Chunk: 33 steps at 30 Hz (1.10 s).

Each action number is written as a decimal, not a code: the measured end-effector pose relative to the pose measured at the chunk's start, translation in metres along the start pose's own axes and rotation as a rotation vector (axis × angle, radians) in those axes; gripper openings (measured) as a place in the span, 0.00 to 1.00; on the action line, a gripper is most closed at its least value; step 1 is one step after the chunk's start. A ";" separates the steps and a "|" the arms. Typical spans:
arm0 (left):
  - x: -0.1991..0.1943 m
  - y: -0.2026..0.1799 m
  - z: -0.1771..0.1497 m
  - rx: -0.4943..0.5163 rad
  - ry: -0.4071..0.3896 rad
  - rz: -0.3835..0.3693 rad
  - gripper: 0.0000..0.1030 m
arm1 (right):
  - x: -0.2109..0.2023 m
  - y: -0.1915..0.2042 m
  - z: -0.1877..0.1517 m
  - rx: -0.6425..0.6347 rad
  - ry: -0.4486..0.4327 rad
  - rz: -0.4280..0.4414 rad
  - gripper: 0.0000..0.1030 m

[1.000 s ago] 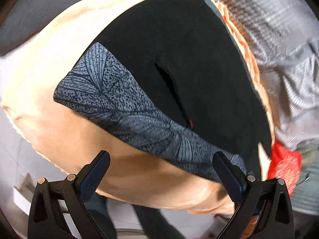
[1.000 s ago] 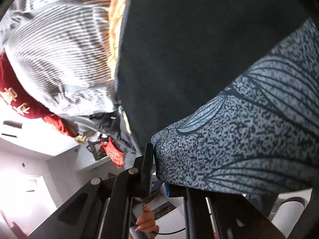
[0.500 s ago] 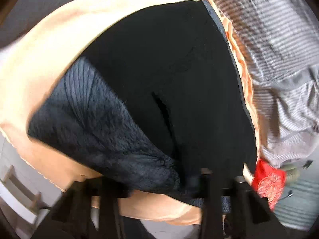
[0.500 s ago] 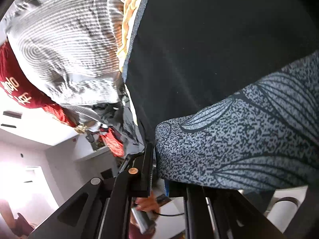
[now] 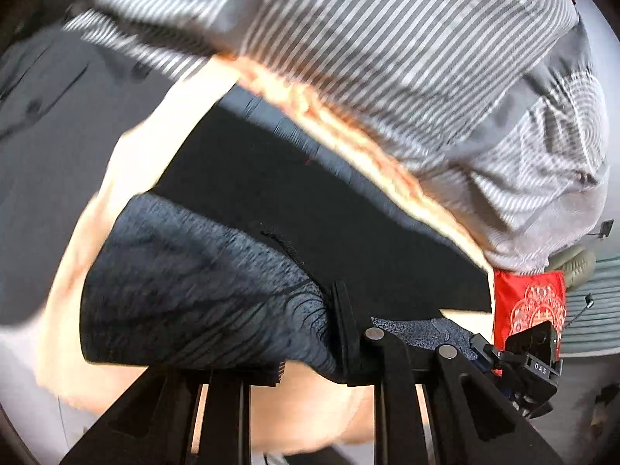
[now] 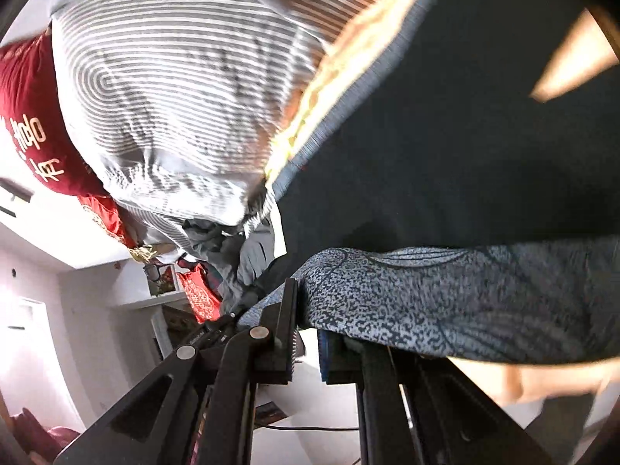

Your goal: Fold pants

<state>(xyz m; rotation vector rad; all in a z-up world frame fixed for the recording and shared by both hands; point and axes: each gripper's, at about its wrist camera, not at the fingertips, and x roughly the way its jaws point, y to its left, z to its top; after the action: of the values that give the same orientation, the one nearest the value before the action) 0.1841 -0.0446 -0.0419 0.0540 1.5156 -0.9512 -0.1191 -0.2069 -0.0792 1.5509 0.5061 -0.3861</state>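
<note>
Between both hand-held grippers point(image 5: 310, 352) point(image 6: 306, 333), apparently pinched, hangs the pants' patterned hem point(image 5: 201, 294).

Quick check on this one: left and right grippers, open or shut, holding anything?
Left gripper: shut on the patterned end of the pants.
Right gripper: shut on the same patterned end of the pants.

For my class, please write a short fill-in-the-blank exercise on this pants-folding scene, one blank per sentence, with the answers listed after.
1. The left gripper is shut on the ____ band of the pants.
2. The striped bedding is grey and ____.
3. The right gripper is ____ on the same band.

Answers: patterned; white; shut
</note>
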 end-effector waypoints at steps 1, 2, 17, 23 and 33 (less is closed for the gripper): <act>0.009 -0.003 0.016 0.002 -0.008 0.004 0.21 | 0.003 0.002 0.011 -0.010 0.008 -0.004 0.10; 0.017 -0.007 0.027 0.002 -0.014 0.005 0.21 | 0.008 0.004 0.025 -0.021 0.019 -0.009 0.10; 0.116 0.003 0.113 -0.030 -0.103 0.194 0.57 | 0.112 -0.062 0.183 0.058 0.181 -0.173 0.10; 0.080 -0.013 0.106 0.062 -0.145 0.328 0.73 | 0.104 -0.060 0.189 0.087 0.201 -0.156 0.17; 0.177 -0.066 0.050 0.271 0.006 0.522 0.73 | 0.047 -0.033 0.134 -0.176 0.246 -0.275 0.65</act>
<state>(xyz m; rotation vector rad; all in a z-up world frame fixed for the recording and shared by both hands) 0.1496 -0.2028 -0.1507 0.6173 1.2753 -0.7223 -0.0883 -0.3362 -0.1387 1.3671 0.9269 -0.3515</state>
